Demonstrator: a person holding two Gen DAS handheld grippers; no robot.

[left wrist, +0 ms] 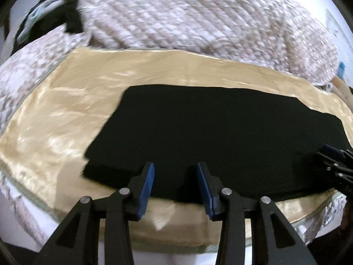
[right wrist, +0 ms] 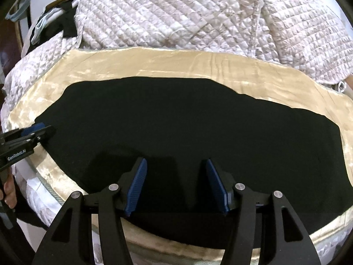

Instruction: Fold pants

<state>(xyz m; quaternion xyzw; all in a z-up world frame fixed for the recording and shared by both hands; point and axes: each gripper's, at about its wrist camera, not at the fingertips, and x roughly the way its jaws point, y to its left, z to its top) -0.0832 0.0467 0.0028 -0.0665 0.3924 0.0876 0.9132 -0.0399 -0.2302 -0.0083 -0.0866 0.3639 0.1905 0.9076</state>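
A home bedroom: a bed [right wrist: 28, 201] carries a heaped quilt [right wrist: 176, 15], a gold satin cloth [right wrist: 154, 66] spread flat, and clothes [right wrist: 66, 24] piled behind.

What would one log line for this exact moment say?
stage: fold pants | pants: black, flat on gold cloth | left tool: open, empty, over pants | right tool: open, empty, over pants

Black pants [right wrist: 176, 119] spread flat on a shiny gold cloth [right wrist: 176, 66].
Right gripper [right wrist: 176, 183] sits at the near edge, blue pads [right wrist: 135, 190] apart with nothing clamped; left gripper [right wrist: 42, 130] enters from the left over the pants' end; a quilted blanket [right wrist: 187, 11] lies beyond.
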